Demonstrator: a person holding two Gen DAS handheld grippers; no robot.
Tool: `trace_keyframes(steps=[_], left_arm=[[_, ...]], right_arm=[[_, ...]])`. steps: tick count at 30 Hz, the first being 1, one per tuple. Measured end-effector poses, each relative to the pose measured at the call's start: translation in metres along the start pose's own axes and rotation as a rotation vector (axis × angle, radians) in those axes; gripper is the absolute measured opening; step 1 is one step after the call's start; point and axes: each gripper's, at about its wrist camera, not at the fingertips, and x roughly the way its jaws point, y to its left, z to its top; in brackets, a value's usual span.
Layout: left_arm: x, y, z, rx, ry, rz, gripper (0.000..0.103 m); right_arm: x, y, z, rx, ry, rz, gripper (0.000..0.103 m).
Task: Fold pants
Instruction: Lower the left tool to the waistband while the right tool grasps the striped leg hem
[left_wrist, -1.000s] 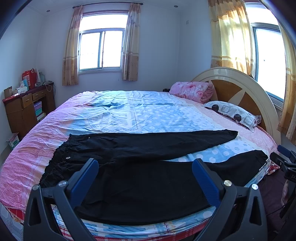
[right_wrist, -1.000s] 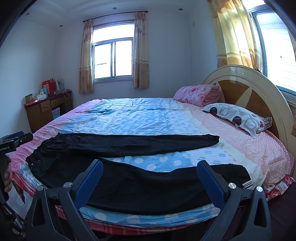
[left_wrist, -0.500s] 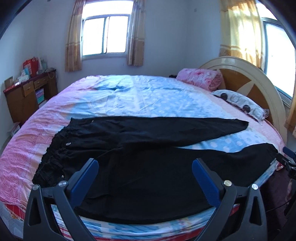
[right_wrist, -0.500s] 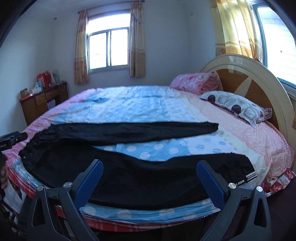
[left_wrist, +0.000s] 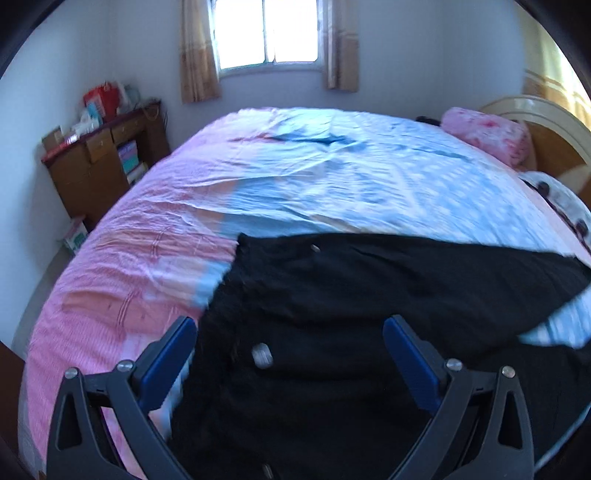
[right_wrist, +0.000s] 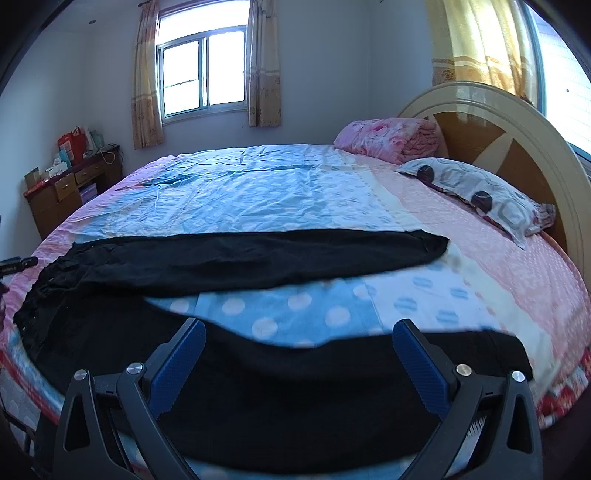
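Two grippers, left (left_wrist: 290, 354) and right (right_wrist: 299, 356), I hold spread, empty; black cloth pants (right_wrist: 258, 258) lie beneath, legs lengthwise rightward from waistband.

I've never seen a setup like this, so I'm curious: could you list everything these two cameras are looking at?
Pants: one, black, spread flat with legs apart on the near side of the bed.
Bed: one, pink and blue cover, cream and wood headboard.
Pillow: one, grey patterned, by the headboard.
Folded blanket: one, pink, by the headboard.
Wooden desk: one, brown, cluttered, left wall.
Windows: two, with yellowish curtains.
Left gripper: blue pads, open, over the waistband.
Right gripper: blue pads, open, over the near leg.
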Motion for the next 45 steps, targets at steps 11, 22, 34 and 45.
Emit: trace_keyframes(steps=[11, 22, 34, 45], left_arm=[[0.147, 0.020, 0.061, 0.005, 0.247, -0.005, 0.064], [0.174, 0.026, 0.064, 0.016, 0.353, -0.027, 0.040], [0.180, 0.023, 0.067, 0.038, 0.366, -0.018, 0.040], [0.179, 0.022, 0.066, 0.054, 0.340, -0.027, 0.036]], right_arm=[[0.064, -0.002, 0.019, 0.008, 0.122, 0.029, 0.102], [0.132, -0.115, 0.103, 0.123, 0.211, -0.003, 0.066], [0.271, -0.232, 0.156, 0.180, 0.418, -0.150, 0.055], [0.338, -0.247, 0.138, 0.176, 0.566, -0.069, 0.030]])
